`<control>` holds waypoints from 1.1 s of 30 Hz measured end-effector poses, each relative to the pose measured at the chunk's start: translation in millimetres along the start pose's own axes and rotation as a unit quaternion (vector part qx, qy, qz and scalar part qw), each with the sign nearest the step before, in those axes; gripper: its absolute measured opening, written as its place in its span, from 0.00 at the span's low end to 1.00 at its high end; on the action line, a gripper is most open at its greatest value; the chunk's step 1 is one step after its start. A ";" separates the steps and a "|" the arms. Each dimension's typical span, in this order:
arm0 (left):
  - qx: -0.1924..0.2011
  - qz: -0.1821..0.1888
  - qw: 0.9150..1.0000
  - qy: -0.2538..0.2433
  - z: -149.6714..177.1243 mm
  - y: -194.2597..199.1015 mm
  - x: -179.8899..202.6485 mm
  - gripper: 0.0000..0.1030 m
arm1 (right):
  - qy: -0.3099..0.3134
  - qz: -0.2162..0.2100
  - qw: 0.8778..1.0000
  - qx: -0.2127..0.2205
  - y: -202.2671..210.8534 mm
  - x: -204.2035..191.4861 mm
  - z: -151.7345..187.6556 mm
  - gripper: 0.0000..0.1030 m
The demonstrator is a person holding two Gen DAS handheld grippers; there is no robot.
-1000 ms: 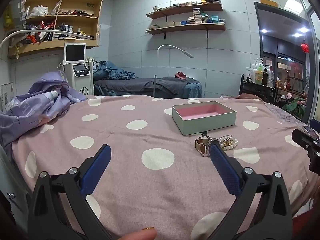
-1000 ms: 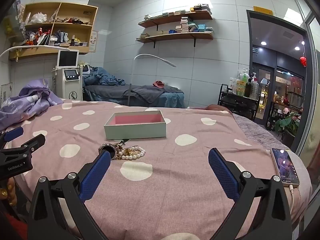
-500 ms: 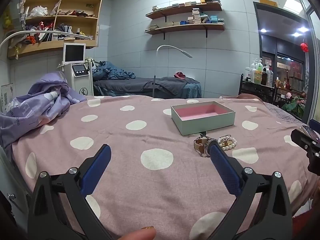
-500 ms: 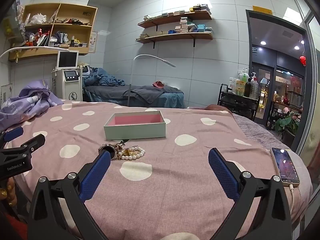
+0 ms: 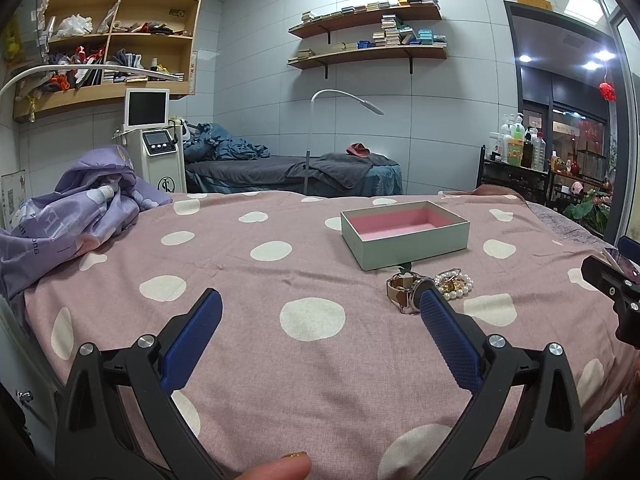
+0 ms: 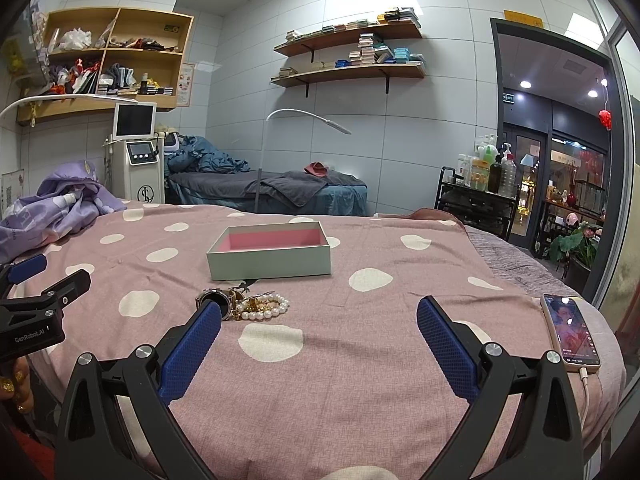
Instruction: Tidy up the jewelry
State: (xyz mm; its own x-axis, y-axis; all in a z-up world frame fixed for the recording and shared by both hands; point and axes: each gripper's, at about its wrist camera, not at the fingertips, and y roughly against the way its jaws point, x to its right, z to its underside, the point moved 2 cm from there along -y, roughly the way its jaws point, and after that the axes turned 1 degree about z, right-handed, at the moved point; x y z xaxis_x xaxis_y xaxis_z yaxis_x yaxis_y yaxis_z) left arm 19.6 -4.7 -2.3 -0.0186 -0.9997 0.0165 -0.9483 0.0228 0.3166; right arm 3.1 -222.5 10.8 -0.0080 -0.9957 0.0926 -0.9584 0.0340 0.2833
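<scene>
An open grey-green box [image 5: 404, 236] [image 6: 270, 254] with a pink lining sits on the pink polka-dot bedspread [image 5: 240, 280]. Just in front of it lie a gold-banded watch [image 5: 406, 290] [image 6: 214, 300] and a pearl bracelet [image 5: 456, 285] [image 6: 264, 308] with small gold pieces. My left gripper [image 5: 320, 316] is open and empty, its right fingertip close to the watch. Open and empty too, my right gripper [image 6: 318, 322] hovers to the right of the jewelry. Each gripper shows at the edge of the other's view.
A phone [image 6: 570, 330] on a cable lies at the bed's right edge. A crumpled purple quilt [image 5: 68, 216] is heaped at the left. Behind stand a white machine [image 5: 154, 148], a grey bed [image 5: 296, 172] and a bottle rack [image 6: 480, 196].
The left wrist view has shifted slightly, with the box and jewelry drifting a little to the left. Both grippers stay open and nothing on the bed has moved.
</scene>
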 end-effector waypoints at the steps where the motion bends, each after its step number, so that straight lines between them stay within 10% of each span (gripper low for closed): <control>1: 0.000 0.000 1.000 0.000 -0.2 0.2 -0.1 0.95 | 0.000 0.000 1.000 0.000 -0.1 0.0 0.0 0.94; 33: 0.000 0.000 1.000 -0.001 -1.7 -0.6 0.3 0.95 | -0.002 -0.001 1.000 0.000 1.1 4.4 -1.1 0.94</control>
State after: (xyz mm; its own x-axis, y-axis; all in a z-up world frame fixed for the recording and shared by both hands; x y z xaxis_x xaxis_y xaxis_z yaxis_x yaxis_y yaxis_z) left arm 20.7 -4.9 -1.0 -0.0194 -0.9997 0.0144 -0.9483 0.0229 0.3164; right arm 2.3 -226.8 12.5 -0.0079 -0.9961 0.0881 -0.9583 0.0327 0.2839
